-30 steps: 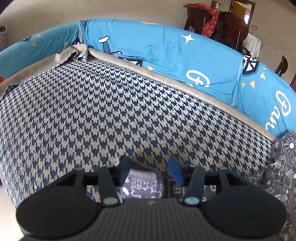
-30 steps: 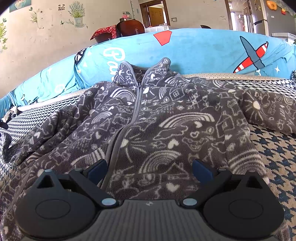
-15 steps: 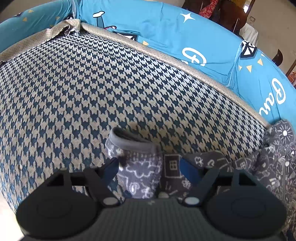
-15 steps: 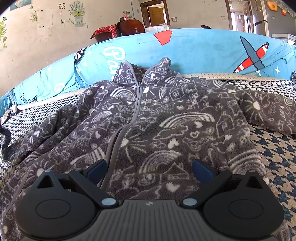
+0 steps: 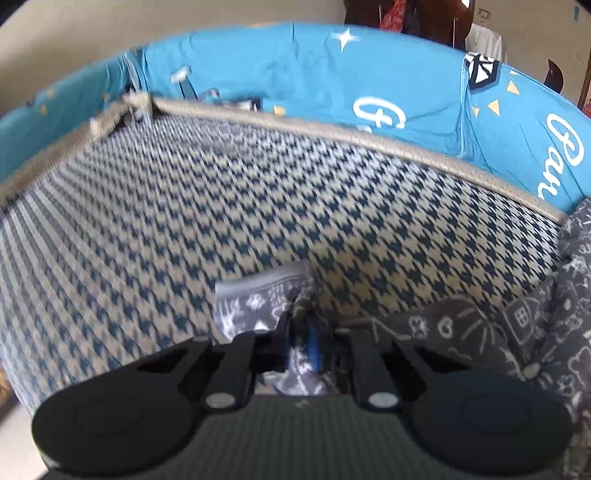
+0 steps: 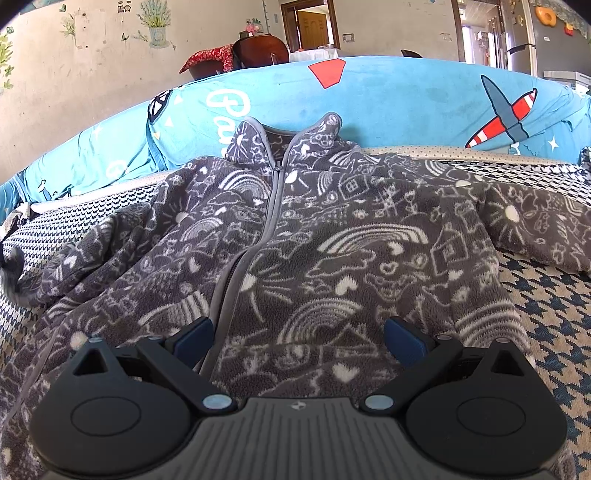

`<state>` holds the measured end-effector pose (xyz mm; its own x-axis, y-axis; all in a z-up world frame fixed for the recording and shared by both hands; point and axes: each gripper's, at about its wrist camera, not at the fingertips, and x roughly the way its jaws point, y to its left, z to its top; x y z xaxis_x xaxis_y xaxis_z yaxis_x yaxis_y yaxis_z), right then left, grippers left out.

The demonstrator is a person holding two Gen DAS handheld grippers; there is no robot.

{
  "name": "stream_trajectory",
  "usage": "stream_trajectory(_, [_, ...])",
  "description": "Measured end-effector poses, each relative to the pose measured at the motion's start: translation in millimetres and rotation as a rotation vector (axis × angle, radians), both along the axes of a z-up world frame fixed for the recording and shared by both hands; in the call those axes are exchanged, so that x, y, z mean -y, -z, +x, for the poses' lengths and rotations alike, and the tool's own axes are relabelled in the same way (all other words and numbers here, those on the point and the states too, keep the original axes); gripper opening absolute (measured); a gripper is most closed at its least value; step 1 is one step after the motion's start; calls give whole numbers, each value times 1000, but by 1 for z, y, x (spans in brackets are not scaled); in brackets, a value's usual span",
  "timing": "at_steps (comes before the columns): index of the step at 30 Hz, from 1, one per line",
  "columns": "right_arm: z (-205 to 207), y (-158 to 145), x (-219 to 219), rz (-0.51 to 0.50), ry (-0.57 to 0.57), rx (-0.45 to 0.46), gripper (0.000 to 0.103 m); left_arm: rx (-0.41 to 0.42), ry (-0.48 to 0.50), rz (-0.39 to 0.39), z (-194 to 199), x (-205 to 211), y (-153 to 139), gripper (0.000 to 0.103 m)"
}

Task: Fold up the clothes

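On the houndstooth seat cover (image 6: 546, 291) of a sofa lay a grey fleece jacket (image 6: 332, 251), spread flat with its front up, zip closed and running from hem to collar. Collar (image 6: 288, 140) stood against the blue printed backrest cover (image 6: 388, 99). One sleeve ran off to the right edge of the right wrist view; the other trailed left across the seat.

Right gripper (image 6: 295, 332) hovered low over the jacket's lower front, fingers well apart, nothing between them. Left blue pad (image 6: 194, 332) sat just beside the zip line; whether the pads touched the fleece could not be told.

Left gripper (image 5: 304, 343): fingers drawn together and clamped on the sleeve cuff (image 5: 262, 295), a bunch of grey patterned fleece with a paler ribbed edge sticking out past the tips. Left wrist view was motion-blurred, so detail at the pinch was poor. More of the same sleeve lay to the right of the gripper, over the seat.

No containers were visible in either view. Behind the sofa: dark wooden chair (image 6: 258, 50) with a red cloth (image 6: 207, 59) draped on it, a doorway (image 6: 310, 22), and plant decals (image 6: 155, 22) on the wall.
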<state>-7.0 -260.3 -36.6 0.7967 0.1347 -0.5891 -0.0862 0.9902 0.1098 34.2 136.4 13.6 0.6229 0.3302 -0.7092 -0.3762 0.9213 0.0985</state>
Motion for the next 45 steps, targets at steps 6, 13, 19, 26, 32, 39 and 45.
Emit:
stream_trajectory(6, [1, 0, -1, -15, 3, -3, 100, 202, -115, 324, 5, 8, -37, 9])
stream_trajectory(13, [1, 1, -1, -14, 2, -4, 100, 149, -340, 289, 27, -38, -40, 12])
stream_trajectory(19, [1, 1, -1, -18, 2, -5, 100, 42, -369, 185, 27, -59, -18, 29])
stream_trajectory(26, [1, 1, -2, -24, 3, -7, 100, 69, -288, 53, 16, -56, -17, 49])
stream_trajectory(32, [1, 1, -2, -26, 3, -7, 100, 70, -13, -63, 36, -19, -11, 49])
stream_trajectory(39, [1, 1, -2, -19, 1, -6, 100, 20, 210, -59, 57, 20, 7, 49])
stream_trajectory(45, [1, 1, -2, -25, 2, -8, 100, -8, 334, -35, 68, 43, 17, 53])
